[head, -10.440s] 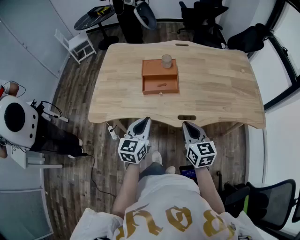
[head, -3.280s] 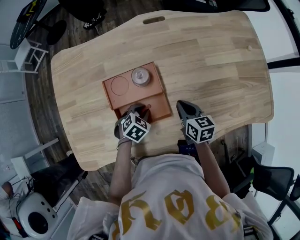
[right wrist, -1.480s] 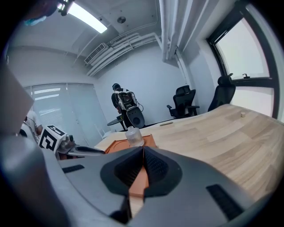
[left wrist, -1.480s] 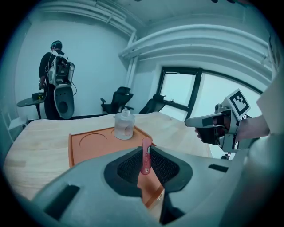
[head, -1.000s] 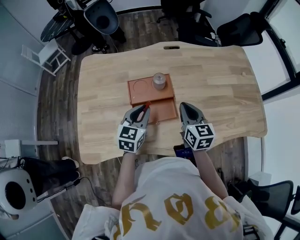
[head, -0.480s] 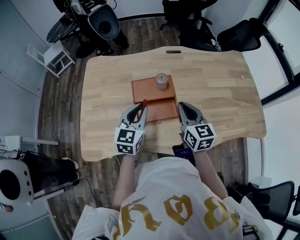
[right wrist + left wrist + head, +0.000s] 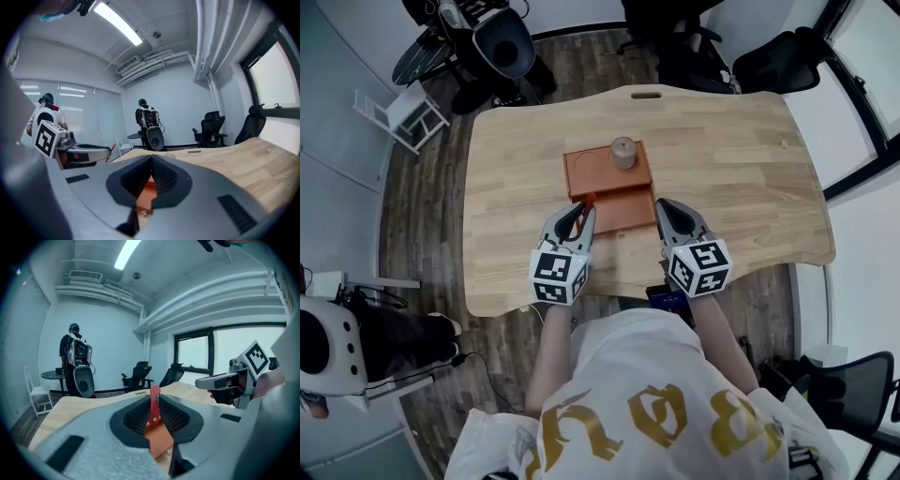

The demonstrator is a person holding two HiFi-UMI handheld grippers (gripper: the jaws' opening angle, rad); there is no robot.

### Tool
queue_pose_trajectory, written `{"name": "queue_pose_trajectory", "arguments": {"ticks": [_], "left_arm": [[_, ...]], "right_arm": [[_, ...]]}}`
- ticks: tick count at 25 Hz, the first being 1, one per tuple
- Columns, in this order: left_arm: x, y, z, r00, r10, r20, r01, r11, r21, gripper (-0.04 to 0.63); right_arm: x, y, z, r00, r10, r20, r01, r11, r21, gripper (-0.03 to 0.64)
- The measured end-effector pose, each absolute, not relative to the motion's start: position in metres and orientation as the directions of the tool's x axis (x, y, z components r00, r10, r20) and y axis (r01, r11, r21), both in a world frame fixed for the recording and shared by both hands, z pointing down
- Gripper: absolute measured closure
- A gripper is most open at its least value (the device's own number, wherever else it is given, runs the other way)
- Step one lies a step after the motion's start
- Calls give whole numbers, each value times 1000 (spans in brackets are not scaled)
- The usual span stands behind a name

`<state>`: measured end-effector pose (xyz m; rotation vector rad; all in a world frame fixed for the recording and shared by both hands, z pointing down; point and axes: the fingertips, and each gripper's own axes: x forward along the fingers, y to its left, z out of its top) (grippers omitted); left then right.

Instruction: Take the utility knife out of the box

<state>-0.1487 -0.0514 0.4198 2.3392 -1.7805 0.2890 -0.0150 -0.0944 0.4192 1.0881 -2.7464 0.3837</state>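
Note:
My left gripper is shut on a slim red utility knife, which stands upright between the jaws in the left gripper view. It hovers over the front left corner of the orange box, whose drawer is pulled open toward me. The box shows below the jaws in both gripper views. My right gripper is shut and holds nothing, just right of the drawer.
A small grey-brown cylinder stands on the box's top beside a round recess. The wooden table spreads wide to the right and left. Office chairs and a round side table stand behind it; a person is at the far wall.
Earlier the left gripper reached into the open drawer. It has since drawn back and up with the red knife in its jaws. The right gripper has stayed beside the drawer.

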Motion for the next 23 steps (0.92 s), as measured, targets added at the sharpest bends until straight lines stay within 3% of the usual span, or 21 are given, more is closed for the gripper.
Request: {"name": "queue_pose_trajectory", "arguments": {"ticks": [23], "left_arm": [[-149,-60,435,283,-912,297,-958,-283,46,538]], "right_arm": [[-17,-104,435,-728,-629,273,-682,707,-189,606]]}}
